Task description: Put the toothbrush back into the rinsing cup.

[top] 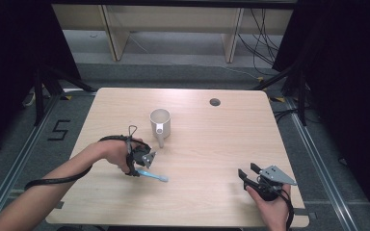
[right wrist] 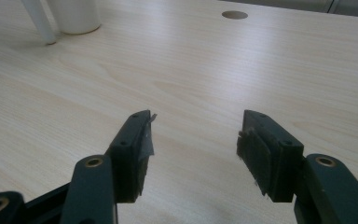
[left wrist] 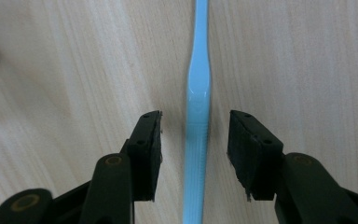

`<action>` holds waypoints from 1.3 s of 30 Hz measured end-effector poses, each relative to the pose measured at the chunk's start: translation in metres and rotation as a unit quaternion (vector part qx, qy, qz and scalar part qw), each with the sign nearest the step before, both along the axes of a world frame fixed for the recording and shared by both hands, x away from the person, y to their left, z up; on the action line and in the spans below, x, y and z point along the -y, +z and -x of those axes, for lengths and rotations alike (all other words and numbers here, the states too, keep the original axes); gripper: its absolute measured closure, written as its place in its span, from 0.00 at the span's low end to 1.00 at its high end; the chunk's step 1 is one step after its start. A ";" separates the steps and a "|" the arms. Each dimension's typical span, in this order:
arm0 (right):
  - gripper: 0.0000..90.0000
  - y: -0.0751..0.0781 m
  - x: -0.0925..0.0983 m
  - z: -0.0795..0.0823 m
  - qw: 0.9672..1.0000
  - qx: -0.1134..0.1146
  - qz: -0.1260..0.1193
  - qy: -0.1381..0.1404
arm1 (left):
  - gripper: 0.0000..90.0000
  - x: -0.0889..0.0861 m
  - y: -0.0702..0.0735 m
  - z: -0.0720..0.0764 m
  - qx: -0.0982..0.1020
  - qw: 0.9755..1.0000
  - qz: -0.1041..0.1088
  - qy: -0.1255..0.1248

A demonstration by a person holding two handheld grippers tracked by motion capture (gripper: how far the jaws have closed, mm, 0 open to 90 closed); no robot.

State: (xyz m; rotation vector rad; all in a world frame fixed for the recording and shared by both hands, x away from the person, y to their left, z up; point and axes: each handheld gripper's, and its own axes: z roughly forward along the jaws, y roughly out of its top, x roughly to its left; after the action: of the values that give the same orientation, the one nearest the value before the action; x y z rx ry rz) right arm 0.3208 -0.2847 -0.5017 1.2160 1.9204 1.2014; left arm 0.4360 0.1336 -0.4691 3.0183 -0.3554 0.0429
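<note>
- The toothbrush (left wrist: 197, 116) lies flat on the table (top: 212, 144), near the front-left corner, its handle running between the jaws of the left gripper (left wrist: 195, 140).
- Those jaws straddle it with a gap on each side — not yet pinching, apparently lined up for a grasp.
- The mug (top: 160, 122) stands mid-table, just beyond.
- The right gripper (right wrist: 193, 140) waits spread and empty near the front-right corner — bare wood ahead of it.

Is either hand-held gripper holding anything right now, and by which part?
Nothing is held. The left hand-held gripper straddles the blue toothbrush handle, pads clear of it. The right hand-held gripper is open over bare table.
</note>
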 end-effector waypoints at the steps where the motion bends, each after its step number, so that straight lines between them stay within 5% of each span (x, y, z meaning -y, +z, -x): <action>1: 0.49 0.000 0.000 0.000 1.000 0.001 0.000 0.001 | 0.61 0.000 -0.001 0.000 -0.001 1.000 -0.001 0.003; 3: 0.49 0.000 0.000 0.000 1.000 0.000 0.001 0.000 | 0.61 0.001 -0.002 -0.001 0.000 1.000 -0.001 0.005; 5: 0.49 0.000 0.000 0.000 1.000 0.001 0.002 0.001 | 0.63 0.002 0.000 -0.004 0.008 1.000 -0.023 -0.018; 7: 0.49 0.000 0.000 0.000 1.000 0.001 0.002 0.001 | 0.64 0.002 -0.001 -0.004 0.006 1.000 -0.024 -0.017; 8: 0.49 0.000 0.000 0.000 1.000 0.001 0.001 0.001 | 0.65 0.001 -0.004 -0.002 -0.003 1.000 -0.007 0.004; 12: 0.49 0.000 -0.003 0.002 1.000 -0.016 -0.013 -0.004 | 0.67 0.001 -0.005 -0.002 -0.003 1.000 -0.010 0.001; 14: 0.49 0.000 -0.003 0.002 1.000 -0.014 -0.011 -0.003 | 0.68 0.002 -0.003 -0.004 0.004 0.999 -0.029 -0.020; 19: 0.49 -0.001 -0.003 0.000 1.000 -0.010 -0.012 0.004 | 0.70 0.002 -0.006 -0.003 -0.004 1.000 -0.019 -0.006; 25: 0.49 0.000 -0.004 0.002 1.000 -0.019 -0.016 -0.004 | 0.72 0.003 -0.005 -0.005 -0.002 0.999 -0.032 -0.015; 27: 0.49 0.000 -0.004 0.002 1.000 -0.018 -0.014 -0.004 | 0.72 0.003 -0.007 -0.002 -0.012 1.000 -0.013 0.008; 33: 0.49 -0.001 -0.002 0.000 1.000 -0.015 -0.006 0.005 | 0.75 0.004 -0.008 -0.001 -0.016 1.000 -0.020 0.007; 35: 0.49 -0.001 -0.003 0.001 1.000 -0.015 -0.008 0.007 | 0.75 0.005 -0.007 -0.004 -0.009 0.999 -0.040 -0.013; 37: 0.49 -0.001 -0.003 0.001 1.000 -0.017 -0.011 0.007 | 0.75 0.004 -0.009 -0.002 -0.019 0.999 -0.023 0.012; 39: 0.49 0.000 -0.003 0.001 1.000 -0.018 -0.011 0.007 | 0.75 0.004 -0.009 -0.002 -0.019 0.999 -0.024 0.009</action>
State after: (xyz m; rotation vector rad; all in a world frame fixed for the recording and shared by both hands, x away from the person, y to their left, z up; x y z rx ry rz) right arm 0.3199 -0.2815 -0.5021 1.2438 1.9499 1.2192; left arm 0.4384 0.1299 -0.4785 3.0661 -0.3291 -0.0219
